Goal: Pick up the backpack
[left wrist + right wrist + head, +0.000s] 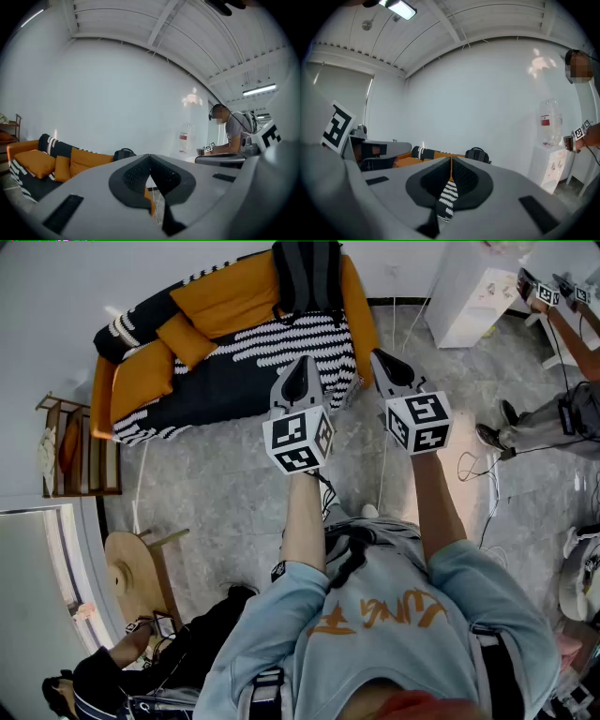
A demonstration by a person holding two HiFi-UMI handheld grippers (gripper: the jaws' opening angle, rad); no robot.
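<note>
Both the left gripper (301, 379) and right gripper (387, 365) have jaws pressed together on nothing, so nothing's done yet imo. The dark grey fabric backpack (307, 276) sits on the orange, black-and-white striped sofa (225, 292), well apart from them; approach and grab are left.

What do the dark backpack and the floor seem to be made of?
The backpack looks like dark grey woven fabric with a matte finish, and what seem to be padded straps show on it. The floor looks like grey stone or tile, mottled and slightly glossy; which one I cannot tell.
</note>
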